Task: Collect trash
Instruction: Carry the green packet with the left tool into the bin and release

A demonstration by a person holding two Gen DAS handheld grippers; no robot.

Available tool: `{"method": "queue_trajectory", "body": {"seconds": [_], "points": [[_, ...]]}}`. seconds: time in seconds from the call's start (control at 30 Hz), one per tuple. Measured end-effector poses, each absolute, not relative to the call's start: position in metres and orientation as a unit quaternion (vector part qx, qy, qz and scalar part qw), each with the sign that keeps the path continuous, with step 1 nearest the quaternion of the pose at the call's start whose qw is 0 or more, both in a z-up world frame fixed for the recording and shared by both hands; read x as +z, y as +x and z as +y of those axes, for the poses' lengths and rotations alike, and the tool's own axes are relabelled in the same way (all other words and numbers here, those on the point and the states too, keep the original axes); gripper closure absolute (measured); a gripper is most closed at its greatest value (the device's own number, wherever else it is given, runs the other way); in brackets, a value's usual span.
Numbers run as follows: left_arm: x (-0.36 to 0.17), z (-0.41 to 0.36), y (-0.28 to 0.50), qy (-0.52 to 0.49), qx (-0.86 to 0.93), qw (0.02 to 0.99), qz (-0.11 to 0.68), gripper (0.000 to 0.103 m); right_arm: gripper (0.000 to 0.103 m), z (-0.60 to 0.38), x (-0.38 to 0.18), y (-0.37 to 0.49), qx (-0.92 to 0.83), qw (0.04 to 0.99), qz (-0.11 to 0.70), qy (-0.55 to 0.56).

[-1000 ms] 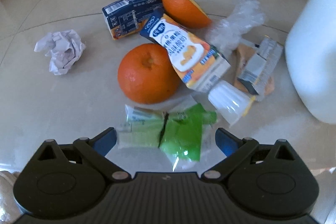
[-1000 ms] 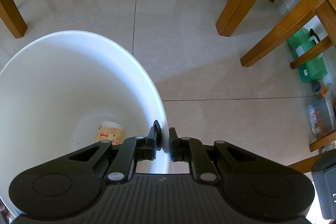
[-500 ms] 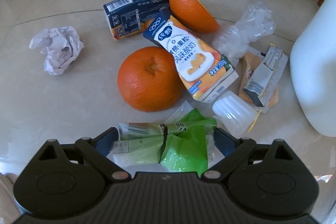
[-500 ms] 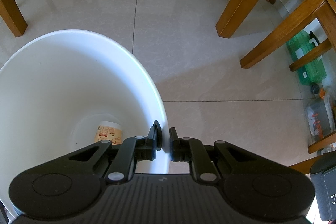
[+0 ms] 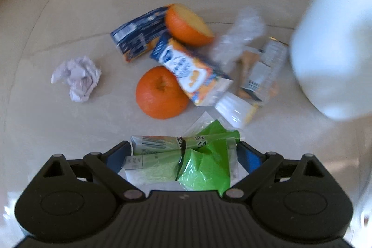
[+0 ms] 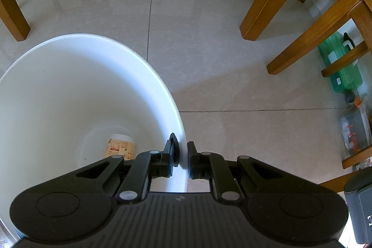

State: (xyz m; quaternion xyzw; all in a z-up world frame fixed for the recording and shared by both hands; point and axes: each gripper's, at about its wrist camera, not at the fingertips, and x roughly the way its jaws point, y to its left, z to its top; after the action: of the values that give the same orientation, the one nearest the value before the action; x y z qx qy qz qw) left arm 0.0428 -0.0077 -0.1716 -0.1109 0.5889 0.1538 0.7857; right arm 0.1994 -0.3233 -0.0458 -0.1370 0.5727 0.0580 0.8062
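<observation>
Lifted since a second ago: my left gripper (image 5: 183, 156) has come up off the floor (image 5: 69, 131) with the green wrapper (image 5: 186, 159) clamped between its fingers, and the litter now sits farther below. That view is motion-blurred, so I can't tell how firmly the pads bite, but the wrapper rides with the jaws. Left behind on the floor: whole orange (image 5: 160, 93), half orange (image 5: 187, 24), yogurt carton (image 5: 193, 71) leaning on the whole orange, blue carton (image 5: 137, 35), paper ball (image 5: 78, 77), clear cup (image 5: 233, 109), crinkled plastic (image 5: 239, 36), flattened packet (image 5: 262, 71). Bin (image 5: 334, 43) stands just right of the pile. My right gripper (image 6: 182, 155) hasn't moved, clenched on the bin's rim (image 6: 183, 143), one finger inside, one outside. One paper cup (image 6: 121, 149) lies at the bin's bottom.
</observation>
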Motion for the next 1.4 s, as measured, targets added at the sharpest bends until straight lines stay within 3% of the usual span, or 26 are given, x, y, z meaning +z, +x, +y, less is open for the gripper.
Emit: {"method": "queue_trajectory", "body": {"seconds": [0.37,0.73,1.0,1.4], "points": [[-0.046,-0.020,0.076,-0.053,0.071,0.818,0.568,0.007,0.090,-0.326,-0.047,0.198,0.062,0.807,0.573,-0.132],[0.081,-0.067,0.150,-0.057,-0.016,0.873,0.484,0.007,0.090,-0.328,-0.046,0.198,0.064,0.806,0.574,-0.129],[0.078,-0.114,0.187,-0.074,-0.061,0.879,0.466,0.005,0.089,-0.330,-0.045,0.199,0.067,0.806,0.574,-0.127],[0.075,-0.113,0.178,-0.051,-0.030,0.887,0.458,0.004,0.089,-0.333,-0.045,0.201,0.072,0.805,0.577,-0.119]]}}
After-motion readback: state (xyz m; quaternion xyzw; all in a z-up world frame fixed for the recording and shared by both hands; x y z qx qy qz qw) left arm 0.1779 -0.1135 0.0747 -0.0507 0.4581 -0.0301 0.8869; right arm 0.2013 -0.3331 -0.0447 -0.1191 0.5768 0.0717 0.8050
